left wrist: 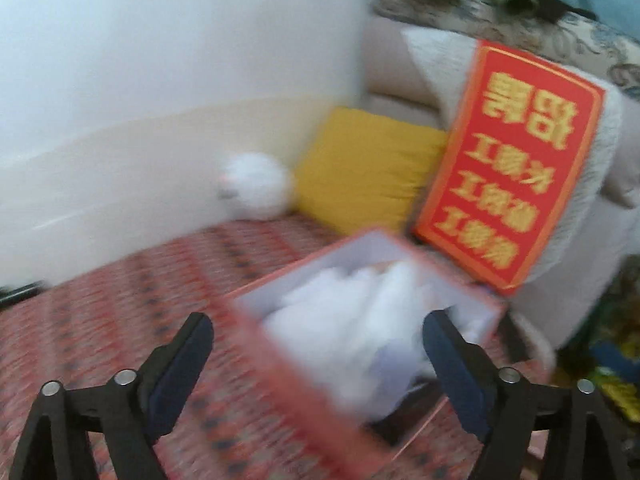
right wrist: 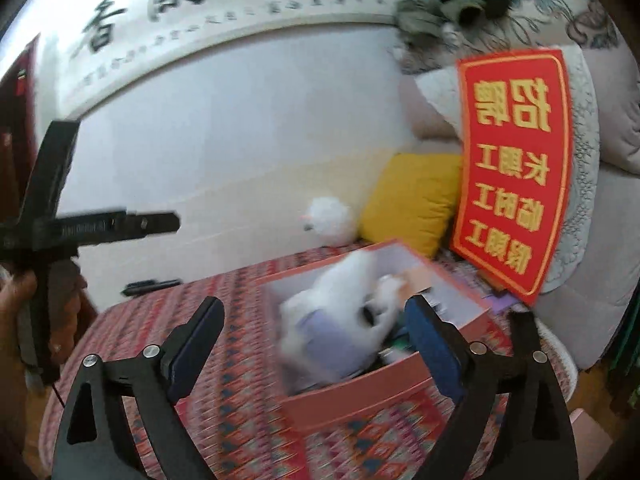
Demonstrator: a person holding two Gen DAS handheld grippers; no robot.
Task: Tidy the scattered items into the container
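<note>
**Both claws spread wide over the pink box, white plush inside**

The left claw (left wrist: pixel 318 340) hangs released, its two dark fingers far apart and grasping nothing; between them lies the open pink box (left wrist: pixel 280 360), tilted across the view. The right claw (right wrist: pixel 314 332) is likewise spread wide and empty, framing the same box (right wrist: pixel 360 392) from a slightly different angle.

The box sits on a bed covered by a red patterned cloth (right wrist: pixel 224 380). Inside it lies a white plush toy (right wrist: pixel 340 304), blurred, with a pale lilac patch on it; a few darker small things show at the box's right inner edge, too smeared to name. From the left wrist view the plush (left wrist: pixel 352 320) fills most of the box.

A second white fluffy ball (right wrist: pixel 330 220) rests on the bed against the wall, outside the box and just beside a yellow cushion (right wrist: pixel 412 200). A red sign with gold characters (right wrist: pixel 512 168) leans behind the box against pale bedding. At the far left of the right wrist view a hand (right wrist: pixel 16 292) grips the other tool's black frame.
</note>
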